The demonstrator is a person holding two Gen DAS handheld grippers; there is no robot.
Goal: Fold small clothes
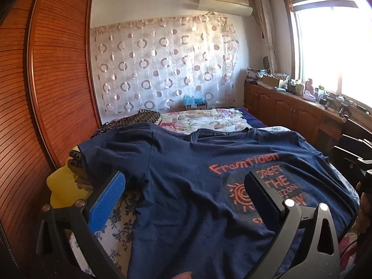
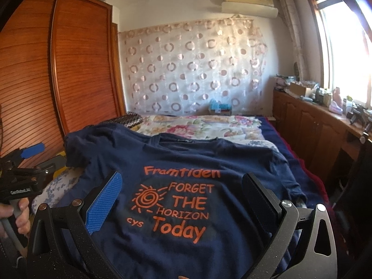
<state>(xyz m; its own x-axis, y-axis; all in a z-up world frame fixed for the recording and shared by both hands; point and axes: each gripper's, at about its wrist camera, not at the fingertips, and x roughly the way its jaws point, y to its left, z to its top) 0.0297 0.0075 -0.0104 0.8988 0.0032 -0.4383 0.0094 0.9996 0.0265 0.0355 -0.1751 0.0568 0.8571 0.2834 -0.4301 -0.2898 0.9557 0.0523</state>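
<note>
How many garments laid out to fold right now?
1. A navy T-shirt with orange print, spread face up on the bed, collar toward the far wall. Both tools hover open over its lower half. Others may be out of frame.

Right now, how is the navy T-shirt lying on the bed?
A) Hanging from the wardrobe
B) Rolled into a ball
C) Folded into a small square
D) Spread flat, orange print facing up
D: the navy T-shirt lies spread open on the bed, its orange print facing up and fully readable.
</note>
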